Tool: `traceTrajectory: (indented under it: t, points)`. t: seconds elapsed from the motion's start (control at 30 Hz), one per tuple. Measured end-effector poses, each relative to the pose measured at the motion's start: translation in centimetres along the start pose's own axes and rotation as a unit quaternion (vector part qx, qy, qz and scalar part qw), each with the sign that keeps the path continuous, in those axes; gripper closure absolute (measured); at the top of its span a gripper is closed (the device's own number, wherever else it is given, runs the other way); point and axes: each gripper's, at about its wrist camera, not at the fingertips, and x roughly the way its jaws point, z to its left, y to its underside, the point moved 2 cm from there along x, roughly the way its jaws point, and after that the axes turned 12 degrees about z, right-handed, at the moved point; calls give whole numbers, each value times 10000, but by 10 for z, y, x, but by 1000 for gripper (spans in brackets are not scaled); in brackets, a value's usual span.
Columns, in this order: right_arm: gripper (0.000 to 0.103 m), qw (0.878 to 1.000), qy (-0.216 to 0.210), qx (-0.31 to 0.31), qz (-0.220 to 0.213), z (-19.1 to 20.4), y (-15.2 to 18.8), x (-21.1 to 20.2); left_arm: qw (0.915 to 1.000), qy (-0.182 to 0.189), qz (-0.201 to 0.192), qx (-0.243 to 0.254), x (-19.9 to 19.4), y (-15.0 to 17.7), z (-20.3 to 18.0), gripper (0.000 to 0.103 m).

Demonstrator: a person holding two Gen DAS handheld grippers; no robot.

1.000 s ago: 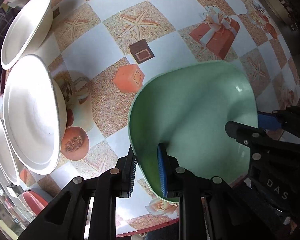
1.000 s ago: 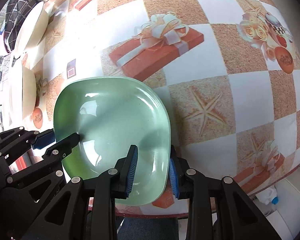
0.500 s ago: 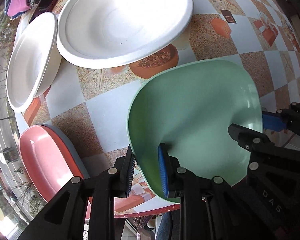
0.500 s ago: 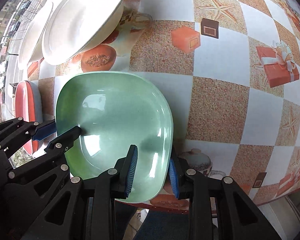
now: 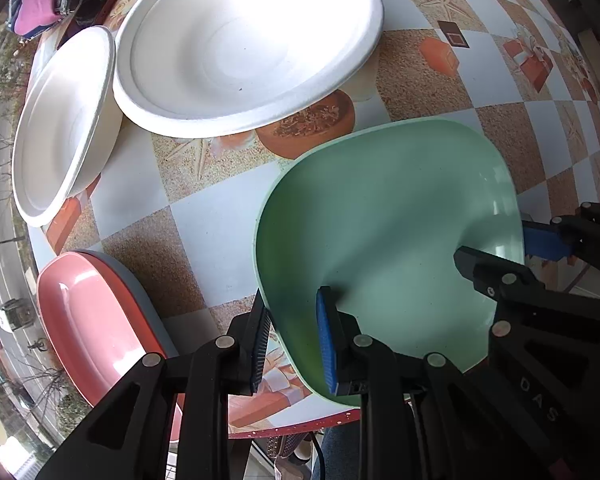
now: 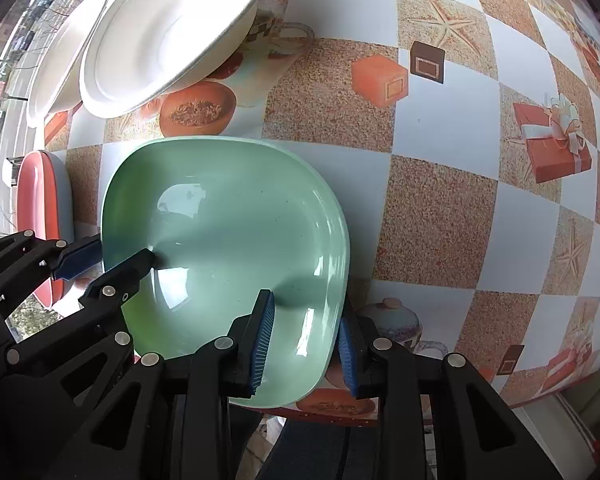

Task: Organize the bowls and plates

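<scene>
— What does your left wrist camera show?
— My left gripper is clamped on the near rim of the green plate, one pad inside and one outside. The pink plate lies left, and two white bowls sit beyond on the checked tablecloth.
— And the right wrist camera?
— My right gripper pinches the plate's right rim between its blue pads. The plate is held above the table's near edge.
</scene>
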Motion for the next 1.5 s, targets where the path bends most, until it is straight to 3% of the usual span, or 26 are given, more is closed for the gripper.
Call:
traceTrajectory:
  t: [1.5]
  points:
    - [70,9998,167,-18,71,4,2,7,9999,137,-27,71,6,3,5,79]
